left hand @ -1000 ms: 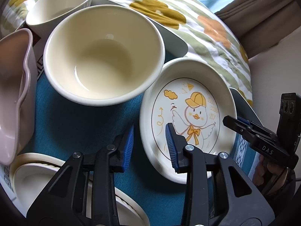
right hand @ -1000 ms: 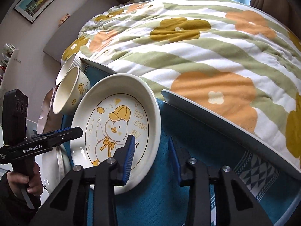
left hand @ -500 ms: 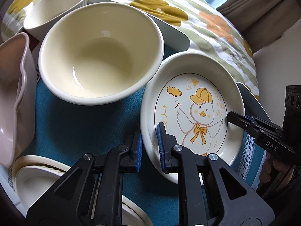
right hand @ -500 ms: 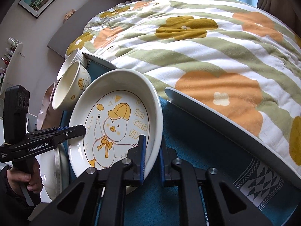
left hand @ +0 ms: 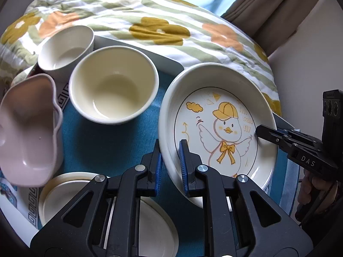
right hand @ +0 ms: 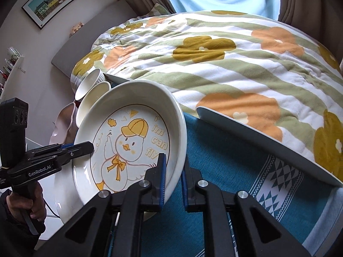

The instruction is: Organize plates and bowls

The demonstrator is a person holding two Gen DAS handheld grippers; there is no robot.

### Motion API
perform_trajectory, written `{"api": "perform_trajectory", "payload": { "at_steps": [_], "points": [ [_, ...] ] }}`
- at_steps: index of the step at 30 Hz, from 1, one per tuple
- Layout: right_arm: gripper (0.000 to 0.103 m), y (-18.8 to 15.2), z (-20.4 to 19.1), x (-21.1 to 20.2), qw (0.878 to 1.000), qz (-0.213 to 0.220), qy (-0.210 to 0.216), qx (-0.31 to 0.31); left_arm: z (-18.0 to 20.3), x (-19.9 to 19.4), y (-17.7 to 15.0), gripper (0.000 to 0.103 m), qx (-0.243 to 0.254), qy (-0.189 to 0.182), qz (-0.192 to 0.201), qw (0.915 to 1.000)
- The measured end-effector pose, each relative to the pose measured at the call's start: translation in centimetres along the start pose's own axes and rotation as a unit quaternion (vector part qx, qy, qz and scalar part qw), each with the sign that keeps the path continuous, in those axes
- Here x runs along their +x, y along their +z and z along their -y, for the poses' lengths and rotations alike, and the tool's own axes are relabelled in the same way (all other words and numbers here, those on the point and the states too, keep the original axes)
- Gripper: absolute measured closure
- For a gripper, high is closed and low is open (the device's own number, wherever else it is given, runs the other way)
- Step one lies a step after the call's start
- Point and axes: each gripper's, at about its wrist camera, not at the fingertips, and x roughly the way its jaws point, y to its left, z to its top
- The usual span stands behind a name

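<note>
Both tongs grip the duck plate point(left hand: 216, 115) by its rim: left tongs point(left hand: 170, 165) at its nine o'clock edge, right tongs point(right hand: 172, 175) at three o'clock, over the blue cloth point(left hand: 103, 143).

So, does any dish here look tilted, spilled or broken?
Only the duck plate is askew: the left gripper and the right gripper pinch opposite rims, so it tilts above the blue cloth. Nothing looks spilled or cracked.

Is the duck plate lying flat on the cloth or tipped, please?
Tipped. In the right wrist view the duck plate slants, its far rim raised well above the cloth.
</note>
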Motion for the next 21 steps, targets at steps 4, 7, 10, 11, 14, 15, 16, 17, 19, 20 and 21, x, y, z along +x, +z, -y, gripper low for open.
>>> {"api": "perform_trajectory", "payload": {
  "at_steps": [4,7,10,11,14,15,16,17,19,20,21],
  "points": [
    [0.091,-1.3,-3.3,-2.0,1.000,0.021,-0.019,0.010,-1.1,-3.1,-0.6,0.090,0.033,-0.006,0.010,0.9994],
    [0.091,-2.6,-6.1,-3.0,0.999,0.034,-0.034,0.025,-2.9,-5.3,-1.4,0.090,0.056,-0.019,0.010,0.9982],
    [0.091,-4.2,-9.0,-3.5,0.997,0.043,-0.047,0.047,-5.1,-7.3,-2.2,0.090,0.078,-0.031,0.005,0.9965],
    [0.091,-4.8,-9.9,-3.5,0.996,0.045,-0.050,0.054,-5.8,-7.9,-2.5,0.090,0.084,-0.034,0.004,0.9958],
    [0.091,-6.7,-12.6,-3.1,0.994,0.050,-0.058,0.076,-8.1,-9.3,-3.8,0.090,0.100,-0.043,-0.003,0.9941],
    [0.091,-7.4,-13.4,-2.9,0.993,0.051,-0.060,0.084,-8.7,-9.5,-4.2,0.090,0.107,-0.044,-0.007,0.9933],
    [0.091,-8.1,-14.1,-2.7,0.992,0.051,-0.062,0.093,-9.4,-9.7,-4.6,0.090,0.114,-0.046,-0.012,0.9924],
    [0.091,-8.7,-14.7,-2.4,0.992,0.050,-0.064,0.101,-10.1,-9.8,-5.1,0.090,0.120,-0.048,-0.017,0.9915],
    [0.091,-10.0,-15.9,-1.9,0.989,0.048,-0.070,0.117,-11.1,-9.8,-6.0,0.090,0.129,-0.051,-0.030,0.9899],
    [0.091,-10.6,-16.5,-1.7,0.988,0.047,-0.074,0.124,-11.7,-9.8,-6.5,0.090,0.134,-0.054,-0.037,0.9889],
    [0.091,-11.1,-17.0,-1.5,0.987,0.045,-0.079,0.129,-12.2,-9.6,-6.9,0.090,0.139,-0.055,-0.044,0.9878]
  ]
}}
